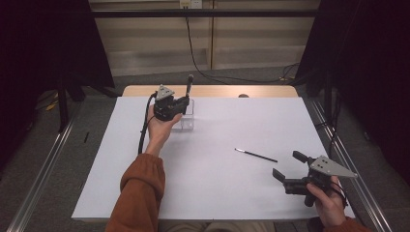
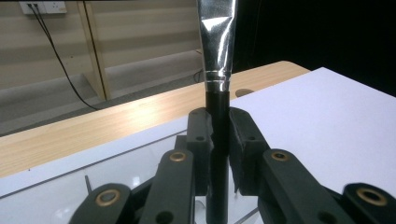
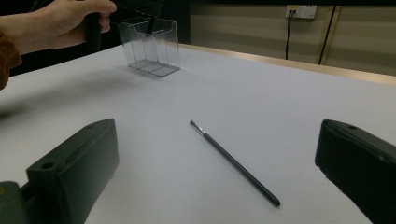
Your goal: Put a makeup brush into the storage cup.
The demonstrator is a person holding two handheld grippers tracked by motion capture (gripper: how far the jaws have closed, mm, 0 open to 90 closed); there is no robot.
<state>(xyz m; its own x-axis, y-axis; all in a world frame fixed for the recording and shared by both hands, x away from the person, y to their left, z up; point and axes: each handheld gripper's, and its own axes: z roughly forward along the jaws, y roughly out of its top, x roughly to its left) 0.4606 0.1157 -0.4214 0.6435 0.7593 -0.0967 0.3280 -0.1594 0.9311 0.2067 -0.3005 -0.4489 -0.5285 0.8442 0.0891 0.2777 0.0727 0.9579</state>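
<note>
Holding a big makeup brush with a black handle and shiny silver collar (image 2: 218,116), your left gripper (image 1: 180,107) has its two black jaws pressed tight on the handle, one on each side. In the left gripper view the brush stands straight up between the jaws. The silver collar starts just above the jaw tips, and the black handle runs down between them and out of the bottom of the picture. In the high view the brush (image 1: 189,89) pokes up above the gripper, with its dark head at the top.

Your left gripper sits right at the clear plastic box with dividers (image 1: 187,120), at the far left part of the white table top (image 1: 217,183). The low end of the brush is at the box, but you cannot tell if it touches the bottom.

Your right gripper (image 1: 286,167) is at the near right corner of the table, and its jaws are spread wide with nothing between them. A thin dark brush with a small silver tip (image 3: 233,162) lies flat on the white top, alone. In the right gripper view it lies ahead of the jaws, in the gap between them, and touches neither one. Its silver tip points toward the clear box (image 3: 150,46), which is well away from it. In the high view this thin brush (image 1: 256,155) lies just to the left of your right gripper.
</note>
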